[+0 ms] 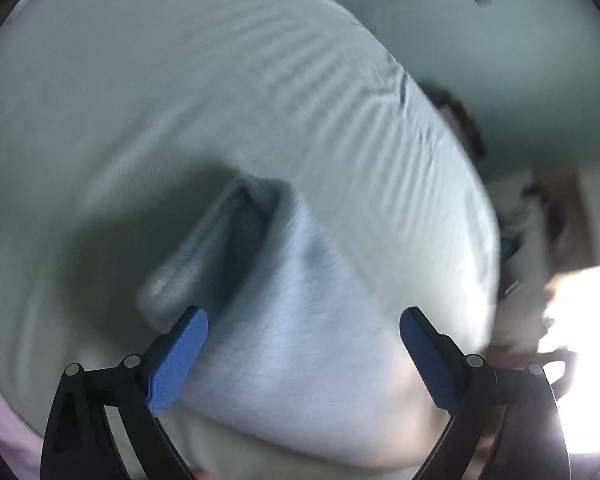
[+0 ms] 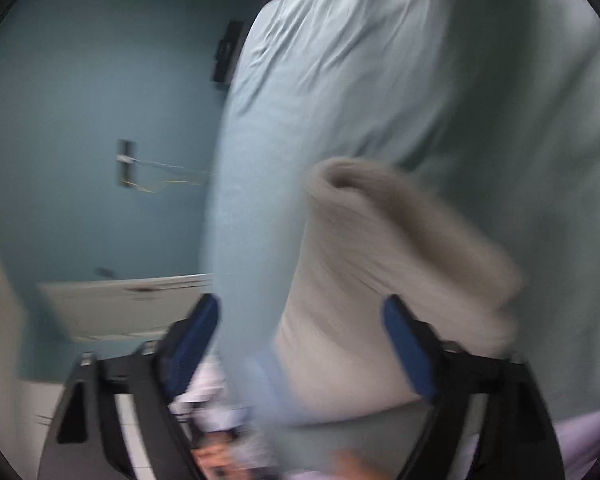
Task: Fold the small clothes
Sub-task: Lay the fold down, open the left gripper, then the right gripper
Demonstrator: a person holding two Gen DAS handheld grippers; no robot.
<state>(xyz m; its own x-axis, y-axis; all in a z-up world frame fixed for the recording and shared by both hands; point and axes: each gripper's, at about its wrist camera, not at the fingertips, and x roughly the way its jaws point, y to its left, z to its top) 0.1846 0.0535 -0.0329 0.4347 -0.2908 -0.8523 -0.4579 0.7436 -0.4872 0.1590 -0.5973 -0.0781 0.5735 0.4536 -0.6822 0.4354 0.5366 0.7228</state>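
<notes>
Left hand-held gripper (image 1: 304, 332) jaws wide, gripping nothing; pale folded garment (image 1: 300, 320) lies on the bed sheet (image 1: 180, 80) just ahead, between the pads. Right hand-held gripper (image 2: 302, 320) likewise wide, garment ahead, unpinched. Blurry.

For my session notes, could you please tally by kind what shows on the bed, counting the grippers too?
Small garment, pale and blurred, lying partly folded on the sheet: 1, the light garment.
Bed sheet, pale green: 1, the sheet.
Grippers, both open with nothing pinched: 2, the left gripper and the right gripper.
Total: 4
</notes>
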